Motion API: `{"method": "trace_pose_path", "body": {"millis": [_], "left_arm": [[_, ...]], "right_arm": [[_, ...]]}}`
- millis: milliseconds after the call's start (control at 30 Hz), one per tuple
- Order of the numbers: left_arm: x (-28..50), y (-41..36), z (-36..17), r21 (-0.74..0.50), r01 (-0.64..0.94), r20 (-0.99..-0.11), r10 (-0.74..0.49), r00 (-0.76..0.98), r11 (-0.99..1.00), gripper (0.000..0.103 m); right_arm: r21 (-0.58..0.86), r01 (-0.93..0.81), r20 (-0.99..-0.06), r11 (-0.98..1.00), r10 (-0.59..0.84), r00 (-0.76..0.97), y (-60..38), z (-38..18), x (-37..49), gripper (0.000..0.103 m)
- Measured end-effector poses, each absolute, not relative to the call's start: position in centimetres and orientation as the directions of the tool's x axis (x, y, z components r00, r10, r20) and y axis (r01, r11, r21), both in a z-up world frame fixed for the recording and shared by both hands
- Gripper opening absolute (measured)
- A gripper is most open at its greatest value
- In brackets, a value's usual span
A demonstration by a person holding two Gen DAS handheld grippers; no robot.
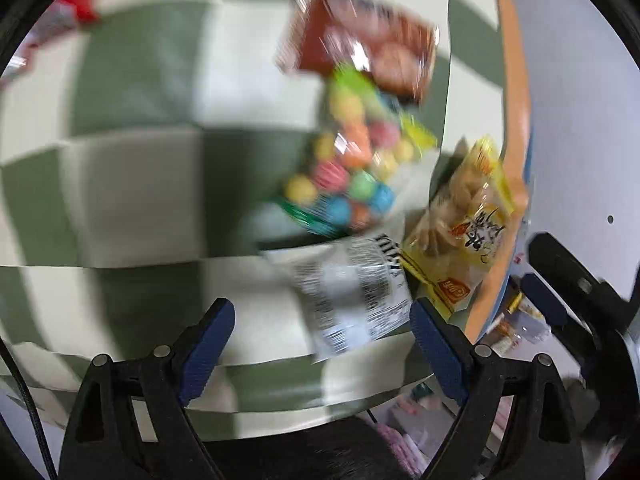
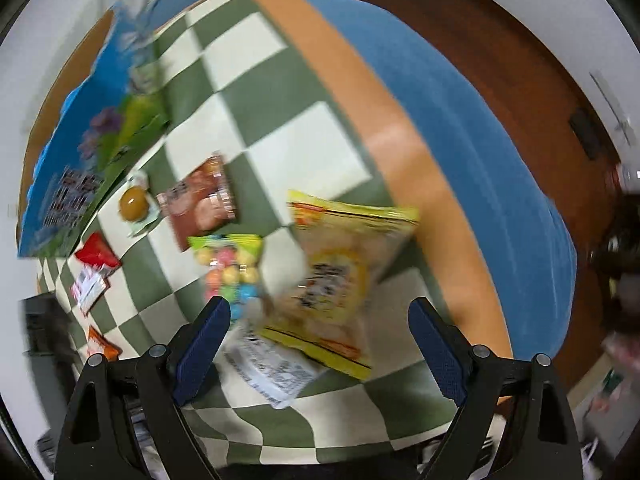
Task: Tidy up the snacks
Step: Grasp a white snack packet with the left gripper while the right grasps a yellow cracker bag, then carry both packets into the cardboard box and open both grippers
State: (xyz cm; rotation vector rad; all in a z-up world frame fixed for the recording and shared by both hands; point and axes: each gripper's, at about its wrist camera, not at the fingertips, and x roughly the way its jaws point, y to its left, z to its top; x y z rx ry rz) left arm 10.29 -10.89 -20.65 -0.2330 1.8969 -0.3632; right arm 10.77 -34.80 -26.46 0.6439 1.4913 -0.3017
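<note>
Several snack packs lie on a green-and-white checked cloth [image 1: 140, 184]. A clear bag of coloured candy balls [image 1: 352, 176] lies ahead of my open, empty left gripper [image 1: 320, 324]. A white label pack [image 1: 352, 300] sits between its fingers, a yellow chips bag [image 1: 468, 236] to the right, and a brown snack pack [image 1: 360, 40] farther off. My right gripper [image 2: 320, 320] is open and empty above the yellow chips bag [image 2: 340, 280]. The candy bag [image 2: 228, 264], brown pack [image 2: 200, 200] and white pack [image 2: 272, 372] lie around it. Both views are blurred by motion.
An orange table edge [image 2: 384, 132] borders the cloth, with a blue surface [image 2: 460, 120] beyond. A jelly cup [image 2: 134, 202], red packets [image 2: 96, 260] and a blue-green box [image 2: 80, 168] lie at the left. The other gripper [image 1: 580, 292] shows at the right of the left wrist view.
</note>
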Motion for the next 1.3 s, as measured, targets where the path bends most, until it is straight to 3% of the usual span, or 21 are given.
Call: {"method": "trace_pose_path", "body": {"millis": [100,200,267,300,433,467,700,833,900,933,967,1033,1133,1300], "left_arm": [[10.0,-13.3,-22.8,-0.327,0.032,-0.883,-0.294,-0.367,0.944,0.089],[9.6,-14.3,-22.6,-0.293,0.106,-0.916,-0.247,-0.315,0.95,0.081],[9.3,-14.3,-22.0,-0.271,0.16,-0.931,-0.217,-0.293,0.949,0.071],[9.1,-14.1,-21.7,-0.248,0.187,-0.941,-0.19,-0.279,0.951,0.071],[9.3,-11.9,-21.2,-0.155,0.244,-0.969,-0.1,-0.225,0.957,0.071],[9.5,-11.0,-21.1,-0.142,0.239,-0.972,-0.09,-0.216,0.961,0.071],[10.5,-8.7,-21.6,-0.132,0.2,-0.972,-0.088,-0.217,0.971,0.071],[10.5,-10.6,-22.4,-0.085,0.238,-0.979,-0.036,-0.201,0.968,0.071],[10.7,-11.2,-22.1,-0.065,0.247,-0.986,-0.024,-0.168,0.967,0.071],[9.5,-10.7,-21.3,-0.062,0.248,-0.988,-0.025,-0.149,0.967,0.062],[9.3,-11.0,-20.9,-0.059,0.249,-0.99,-0.025,-0.136,0.967,0.053],[8.9,-11.5,-20.2,-0.066,0.247,-0.991,-0.034,-0.13,0.967,0.051],[9.1,-11.6,-18.8,-0.076,0.232,-0.992,-0.05,-0.115,0.97,0.05],[10.8,-10.8,-15.3,-0.126,0.191,-0.989,-0.109,-0.097,0.974,0.05]], "right_arm": [[0.207,0.595,-0.977,0.777,0.192,0.09,-36.0,-27.0,9.8,0.092],[0.195,0.6,-0.98,0.775,0.176,0.092,-36.4,-27.6,9.9,0.088],[0.198,0.593,-0.979,0.78,0.191,0.075,-36.2,-28.7,10.7,0.079],[0.204,0.586,-0.976,0.784,0.207,0.064,-35.9,-29.5,11.2,0.077],[0.193,0.554,-0.97,0.81,0.241,-0.014,-34.2,-32.6,13.1,0.049],[0.189,0.533,-0.971,0.825,0.24,-0.026,-33.7,-33.1,13.4,0.047],[0.11,0.198,-0.984,0.974,0.135,-0.116,-28.0,-33.1,14.4,0.045],[0.103,0.222,-0.984,0.97,0.132,-0.119,-28.2,-33.3,14.5,0.055],[0.106,0.258,-0.983,0.96,0.14,-0.116,-28.6,-33.6,14.4,0.055],[0.108,0.274,-0.983,0.956,0.144,-0.113,-28.7,-33.7,14.3,0.055],[0.108,0.289,-0.984,0.951,0.144,-0.106,-28.8,-33.8,14.1,0.054],[0.115,0.308,-0.985,0.944,0.149,-0.088,-29.0,-33.8,13.8,0.044],[0.108,0.307,-0.989,0.945,0.135,-0.067,-29.2,-33.0,13.0,0.038],[0.165,0.295,-0.982,0.941,0.185,-0.041,-29.0,-30.9,11.6,0.035]]}}
